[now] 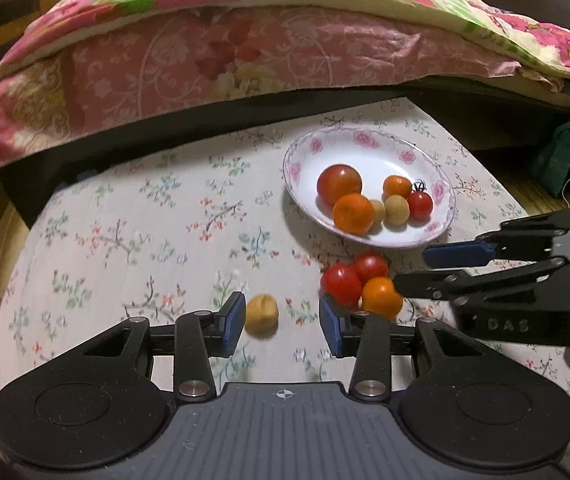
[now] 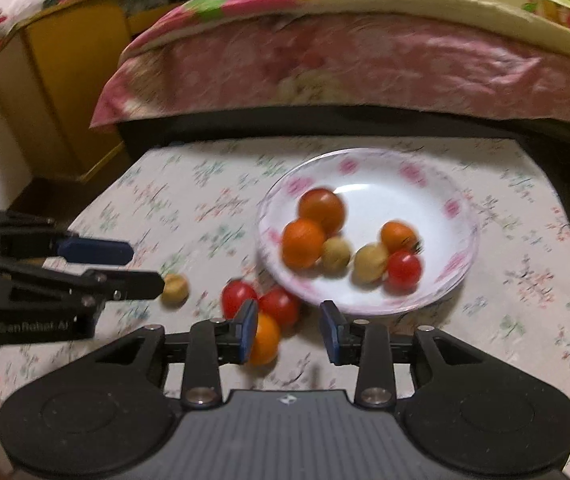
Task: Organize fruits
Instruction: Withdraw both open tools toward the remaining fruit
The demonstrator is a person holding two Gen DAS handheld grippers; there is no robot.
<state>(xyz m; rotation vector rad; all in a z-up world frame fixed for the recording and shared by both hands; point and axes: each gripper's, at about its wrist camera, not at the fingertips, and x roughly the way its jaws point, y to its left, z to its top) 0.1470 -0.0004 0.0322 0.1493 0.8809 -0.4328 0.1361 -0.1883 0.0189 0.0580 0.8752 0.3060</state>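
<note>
On the desk [image 1: 133, 208], six fruits sit gathered in the plate [image 1: 369, 240]; four lie outside it. Left gripper [image 1: 281, 322], jaws spread, frames the tan fruit [image 1: 261, 314] for pickup. Right gripper [image 2: 290, 330], jaws spread, hovers beside the tomato cluster [image 2: 263, 312]

Light: dim, warm indoor; soft shadows beneath the fruit.
Glare: white sheen inside the plate [image 2: 437, 204] beyond the fingertips.
Blur: right wrist view smeared; left sharper.
Edges: fisheye-bent, dark corners.
</note>
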